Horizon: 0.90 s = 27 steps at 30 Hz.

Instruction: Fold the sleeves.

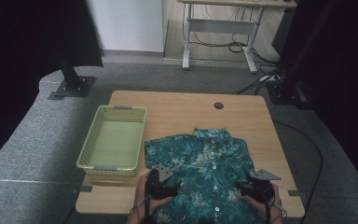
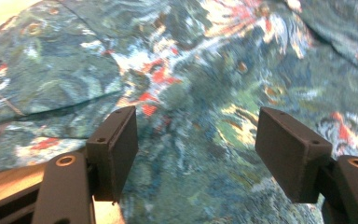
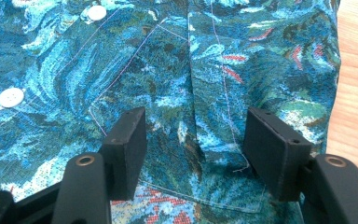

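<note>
Floral shirt (image 1: 200, 163) flat on tabletop (image 1: 177, 109), left gripper (image 2: 196, 140) and right gripper (image 3: 193, 144) above it, jaws spread.

Grey carpet floor (image 1: 37, 140); white wall (image 1: 126, 23); metal-legged desk (image 1: 221, 28) behind; dim light.

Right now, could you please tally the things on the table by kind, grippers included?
Shirt: 1
Basket: 1
Grippers, left gripper and right gripper: 2
Total: 4
</note>
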{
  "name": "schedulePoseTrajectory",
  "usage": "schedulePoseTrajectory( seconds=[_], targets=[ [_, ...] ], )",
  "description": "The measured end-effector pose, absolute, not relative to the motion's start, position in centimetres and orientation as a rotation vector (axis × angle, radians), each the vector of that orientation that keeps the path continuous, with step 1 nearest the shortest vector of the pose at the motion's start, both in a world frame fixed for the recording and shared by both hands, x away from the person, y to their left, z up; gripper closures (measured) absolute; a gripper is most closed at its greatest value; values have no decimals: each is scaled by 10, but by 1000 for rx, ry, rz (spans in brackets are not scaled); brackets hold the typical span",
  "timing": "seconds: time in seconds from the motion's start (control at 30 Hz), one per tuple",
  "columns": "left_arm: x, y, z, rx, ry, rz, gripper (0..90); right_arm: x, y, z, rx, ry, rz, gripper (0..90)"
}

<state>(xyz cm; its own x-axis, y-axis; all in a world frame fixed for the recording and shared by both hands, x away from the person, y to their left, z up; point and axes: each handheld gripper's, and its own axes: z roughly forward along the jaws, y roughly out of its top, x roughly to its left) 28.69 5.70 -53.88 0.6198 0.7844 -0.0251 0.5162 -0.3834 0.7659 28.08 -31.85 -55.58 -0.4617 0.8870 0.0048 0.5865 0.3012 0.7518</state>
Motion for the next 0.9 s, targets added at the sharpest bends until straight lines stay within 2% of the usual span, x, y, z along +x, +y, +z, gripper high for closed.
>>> schedulePoseTrajectory(
  seconds=[0.9],
  targets=[
    [321,68,-532,2040,1122,430,280,272,-340,-556,1332,2141,979,378]
  ],
)
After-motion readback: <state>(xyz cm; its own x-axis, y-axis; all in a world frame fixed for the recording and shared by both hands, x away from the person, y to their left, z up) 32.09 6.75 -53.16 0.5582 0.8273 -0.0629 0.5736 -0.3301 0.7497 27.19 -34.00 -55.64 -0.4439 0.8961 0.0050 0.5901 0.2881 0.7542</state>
